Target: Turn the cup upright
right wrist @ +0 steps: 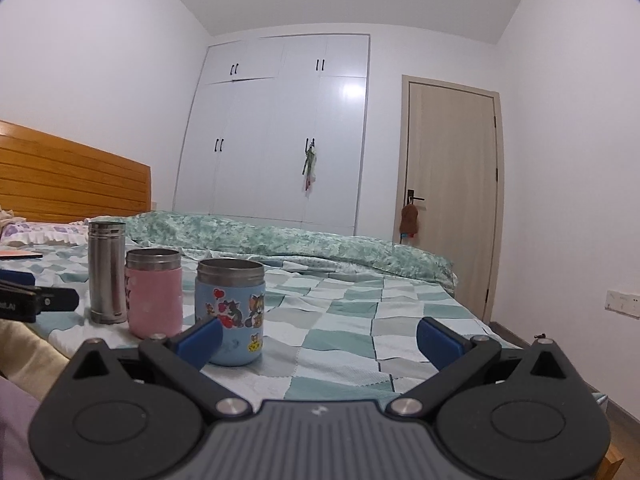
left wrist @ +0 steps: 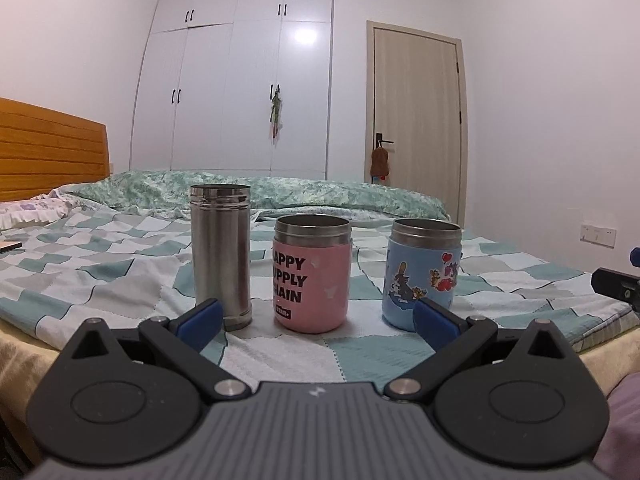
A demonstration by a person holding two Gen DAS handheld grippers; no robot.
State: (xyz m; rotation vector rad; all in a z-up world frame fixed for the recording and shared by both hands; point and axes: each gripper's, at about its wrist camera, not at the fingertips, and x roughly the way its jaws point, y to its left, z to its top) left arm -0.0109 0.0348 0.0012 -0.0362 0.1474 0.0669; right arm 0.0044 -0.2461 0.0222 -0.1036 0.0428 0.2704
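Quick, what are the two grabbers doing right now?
Left gripper: open, holding nothing.
Right gripper: open, holding nothing.

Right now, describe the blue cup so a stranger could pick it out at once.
On the bed with the checked teal-and-white cover, three metal cups stand upright in a row near the front edge. The blue cup is the rightmost, beside the pink cup. Unlike the lettered pink one and the tall bare steel cup, it carries cartoon cat-and-mouse stickers.
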